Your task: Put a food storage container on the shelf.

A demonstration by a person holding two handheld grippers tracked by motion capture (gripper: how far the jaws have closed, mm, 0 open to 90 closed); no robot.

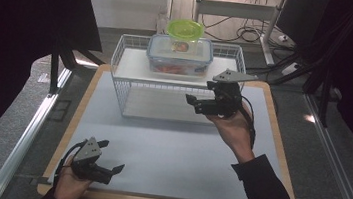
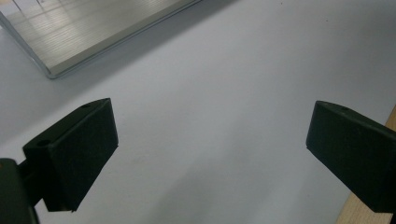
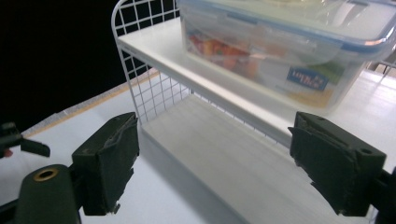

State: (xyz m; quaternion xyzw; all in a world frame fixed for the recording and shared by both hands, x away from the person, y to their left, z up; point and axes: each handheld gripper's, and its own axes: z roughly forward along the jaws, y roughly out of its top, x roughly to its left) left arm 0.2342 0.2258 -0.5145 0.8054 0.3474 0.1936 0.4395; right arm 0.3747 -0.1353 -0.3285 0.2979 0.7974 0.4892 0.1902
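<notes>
Your left gripper [image 1: 109,165] rests near the table's [image 1: 168,154] front edge, jaws wide apart, holding nothing. Your right gripper [image 1: 202,102] hangs farther off, before the wire rack [image 1: 121,60], jaws spread wide and empty. The clear container [image 1: 179,55] sits on the rack's upper shelf with a green lidded bowl [image 1: 185,29] on top. Expect rigid, smooth plastic walls, likely slippery, with moderate weight from the contents. Grip across the short sides below the lid rim, and keep it level so the bowl stays put
</notes>
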